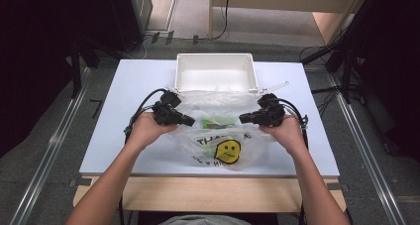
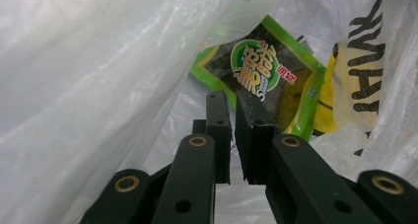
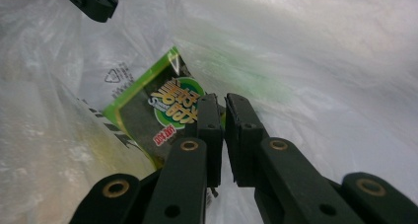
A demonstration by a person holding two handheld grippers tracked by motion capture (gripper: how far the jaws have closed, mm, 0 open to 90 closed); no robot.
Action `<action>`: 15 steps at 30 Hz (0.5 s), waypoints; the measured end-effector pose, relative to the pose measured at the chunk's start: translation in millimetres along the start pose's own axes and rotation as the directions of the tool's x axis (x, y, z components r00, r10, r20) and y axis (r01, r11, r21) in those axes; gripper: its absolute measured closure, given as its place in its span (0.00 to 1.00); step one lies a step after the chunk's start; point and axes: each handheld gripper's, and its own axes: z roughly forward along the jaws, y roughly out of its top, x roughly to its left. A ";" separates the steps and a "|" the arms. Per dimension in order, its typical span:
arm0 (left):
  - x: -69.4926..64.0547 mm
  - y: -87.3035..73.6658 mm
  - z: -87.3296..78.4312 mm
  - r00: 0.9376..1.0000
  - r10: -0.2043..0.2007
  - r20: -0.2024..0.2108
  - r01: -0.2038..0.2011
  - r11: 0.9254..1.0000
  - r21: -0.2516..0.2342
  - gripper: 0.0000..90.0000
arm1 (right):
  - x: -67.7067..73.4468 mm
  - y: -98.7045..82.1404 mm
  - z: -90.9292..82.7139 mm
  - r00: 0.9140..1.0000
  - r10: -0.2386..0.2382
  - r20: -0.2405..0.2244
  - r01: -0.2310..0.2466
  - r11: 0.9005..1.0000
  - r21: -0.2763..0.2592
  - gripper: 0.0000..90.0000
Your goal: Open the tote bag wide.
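Observation:
A clear plastic bag point(image 1: 218, 138) with a yellow smiley face point(image 1: 228, 150) and black lettering sits on the white table point(image 1: 138, 86). It is held open between my two grippers. My left gripper point(image 1: 189, 120) pinches the bag's left rim and my right gripper point(image 1: 243, 118) pinches its right rim, with both pairs of jaws almost together on the thin film. A green seaweed snack packet point(image 1: 218, 122) lies inside the bag. It lies just past the tips of the left gripper point(image 2: 231, 99) as the packet point(image 2: 261, 71), and past the right gripper point(image 3: 220, 101) as the packet point(image 3: 157, 110).
A white rectangular bin point(image 1: 216, 57) stands on the table just behind the bag. The left gripper's jaw point(image 3: 91, 1) shows far off at the top left of the right gripper view. Cables trail from both grippers, and the table's front edge is close to the person.

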 end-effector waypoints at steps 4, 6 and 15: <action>2.1 -6.3 5.6 1.000 -0.015 0.006 0.015 1.000 0.004 0.94 | 0.6 -6.7 5.1 1.000 0.006 0.019 -0.007 1.000 0.018 0.96; 2.3 -9.1 8.2 1.000 -0.017 0.002 0.017 1.000 0.005 0.94 | 0.8 -10.2 6.6 1.000 0.013 0.019 -0.013 1.000 0.014 0.96; 7.9 -22.5 17.3 0.999 -0.051 0.001 0.051 0.999 0.010 0.94 | -2.3 -27.7 13.8 0.998 0.050 0.038 -0.050 0.999 0.006 0.96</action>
